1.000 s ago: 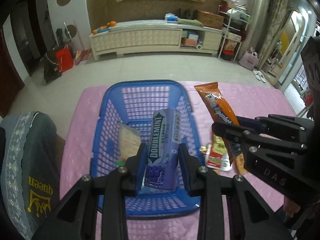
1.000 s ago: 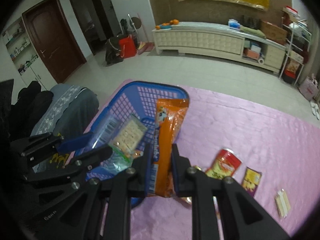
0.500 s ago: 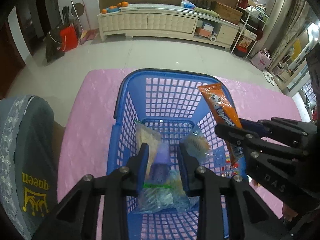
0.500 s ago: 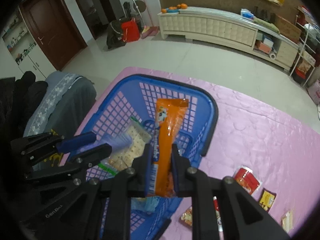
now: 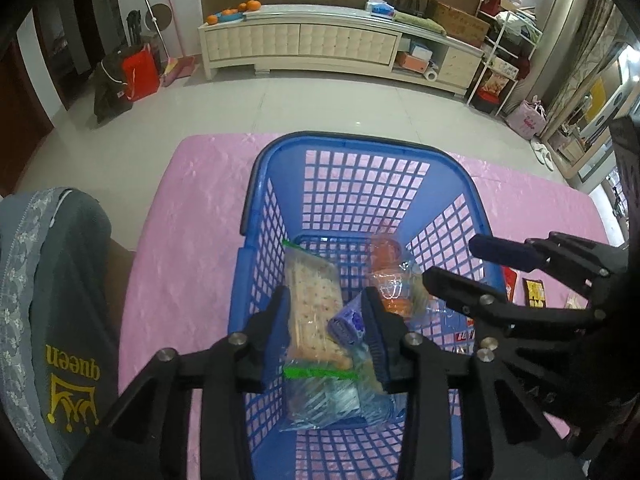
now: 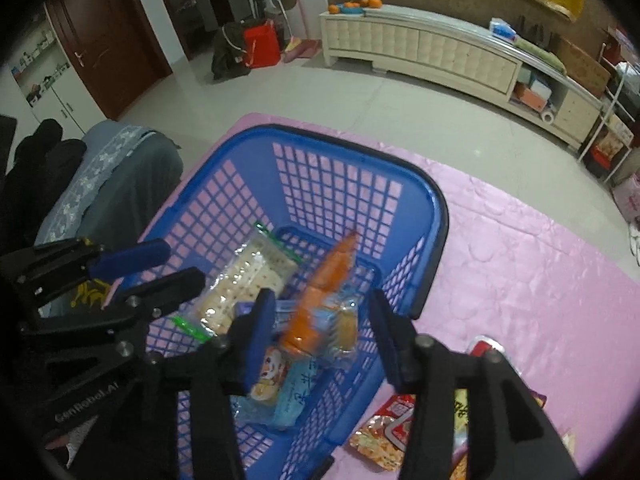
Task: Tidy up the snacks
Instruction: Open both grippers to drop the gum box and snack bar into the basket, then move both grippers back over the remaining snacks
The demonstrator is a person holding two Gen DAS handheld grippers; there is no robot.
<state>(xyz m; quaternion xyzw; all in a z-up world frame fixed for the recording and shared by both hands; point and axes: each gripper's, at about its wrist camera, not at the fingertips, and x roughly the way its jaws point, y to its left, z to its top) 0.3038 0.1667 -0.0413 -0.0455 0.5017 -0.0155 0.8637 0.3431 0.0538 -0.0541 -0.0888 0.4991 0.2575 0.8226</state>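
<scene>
A blue plastic basket [image 5: 360,152] [image 6: 432,216] stands on the pink tablecloth. My left gripper [image 5: 326,334] is open above the basket's near end; the purple gum pack [image 5: 346,322] lies loose between its fingers beside a cracker packet [image 5: 314,304]. My right gripper [image 6: 322,332] is open over the basket. The orange snack packet [image 6: 324,296] is blurred below it, dropping onto clear-wrapped snacks. The orange packet also shows in the left wrist view [image 5: 386,276]. My right gripper shows at the right of the left wrist view [image 5: 452,266].
Red and yellow snack packets [image 6: 394,424] lie on the pink cloth [image 6: 540,280] right of the basket. More small packets [image 5: 534,294] show in the left wrist view. A grey chair cover [image 5: 52,300] is at the table's left edge.
Both grippers moved over the basket and opened. The purple gum pack and the orange packet left the jaws and dropped into the basket.
</scene>
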